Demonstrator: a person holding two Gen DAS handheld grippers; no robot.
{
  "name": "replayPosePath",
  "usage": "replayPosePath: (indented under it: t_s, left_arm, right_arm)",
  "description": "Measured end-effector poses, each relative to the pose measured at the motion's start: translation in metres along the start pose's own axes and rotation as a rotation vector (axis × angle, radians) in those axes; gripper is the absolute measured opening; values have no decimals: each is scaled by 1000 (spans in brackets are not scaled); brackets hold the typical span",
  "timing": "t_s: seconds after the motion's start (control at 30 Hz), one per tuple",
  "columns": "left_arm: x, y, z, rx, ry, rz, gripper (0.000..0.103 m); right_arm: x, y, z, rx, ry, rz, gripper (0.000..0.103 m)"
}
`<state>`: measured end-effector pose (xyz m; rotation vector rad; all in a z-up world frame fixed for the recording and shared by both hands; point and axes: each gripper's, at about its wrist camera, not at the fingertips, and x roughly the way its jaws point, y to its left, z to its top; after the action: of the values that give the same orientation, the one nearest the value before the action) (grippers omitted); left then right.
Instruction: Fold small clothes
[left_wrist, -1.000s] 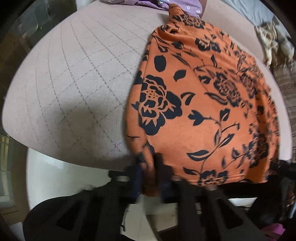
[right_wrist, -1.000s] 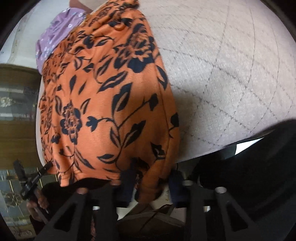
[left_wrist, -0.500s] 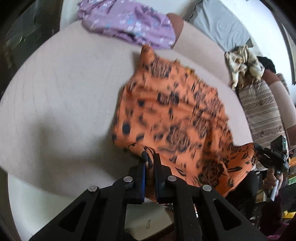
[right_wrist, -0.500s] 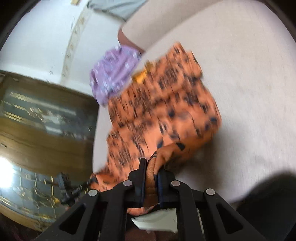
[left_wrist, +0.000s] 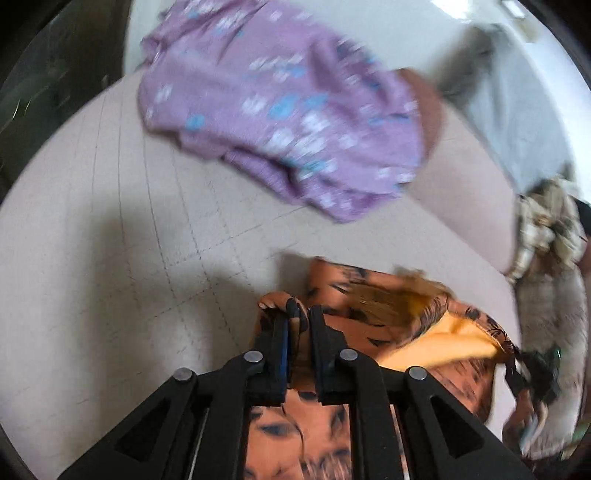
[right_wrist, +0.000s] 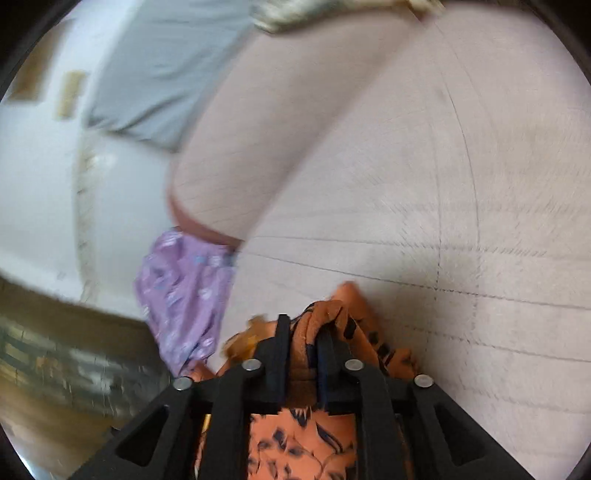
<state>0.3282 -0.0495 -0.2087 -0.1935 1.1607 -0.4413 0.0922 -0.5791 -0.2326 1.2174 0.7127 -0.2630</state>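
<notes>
An orange garment with a black flower print (left_wrist: 388, 317) lies on the beige quilted sofa seat (left_wrist: 110, 258). My left gripper (left_wrist: 301, 314) is shut on its near left edge. My right gripper (right_wrist: 303, 328) is shut on its other corner; the orange garment (right_wrist: 306, 435) bunches between and under the fingers. The held edge is carried forward over the rest of the garment, whose lighter inside shows in the left wrist view. The right gripper also shows at the right of the left wrist view, blurred.
A purple flowered garment (left_wrist: 280, 110) lies at the back of the seat, and shows in the right wrist view (right_wrist: 184, 295). A grey cloth (left_wrist: 517, 122) hangs over the backrest. A pale crumpled cloth (left_wrist: 546, 229) lies at the right. The seat (right_wrist: 443, 221) stretches right.
Both grippers have carried the garment's near edge up and forward towards the back of the seat, so it doubles over itself. The purple garment now looms closer.
</notes>
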Motion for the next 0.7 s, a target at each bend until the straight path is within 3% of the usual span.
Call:
replayPosePath:
  t_s: [0.07, 0.13, 0.17, 0.23, 0.3, 0.4, 0.5, 0.6, 0.7]
  left_arm:
    - [9, 7, -5, -30, -21, -3, 14]
    - [2, 14, -16, -60, -91, -39, 14]
    - [-9, 18, -22, -71, -138, -57, 20]
    - [-38, 19, -34, -94, -265, -30, 44]
    - [-76, 19, -51, -129, -440, 24, 77]
    - [-104, 14, -79, -171, -564, 66, 91]
    - [-85, -1, -97, -117, -434, 67, 92]
    - [-37, -14, -111, -15, -265, 201, 91]
    - [-10, -18, -112, 56, -140, 265, 91]
  right_arm:
    - [17, -17, -3, 57, 14, -10, 34]
    - [15, -26, -8, 39, -14, 11, 72]
    - [6, -29, -11, 19, -59, 7, 77]
    - [-11, -35, -13, -5, -155, 1, 77]
    - [-25, -30, -20, -24, -194, 9, 77]
    - [-30, 9, -43, -189, -149, 8, 76]
    - [-1, 66, -99, -444, -16, -38, 74]
    - [48, 114, -164, -639, 147, -64, 65]
    - [91, 151, -211, -808, 222, -105, 61]
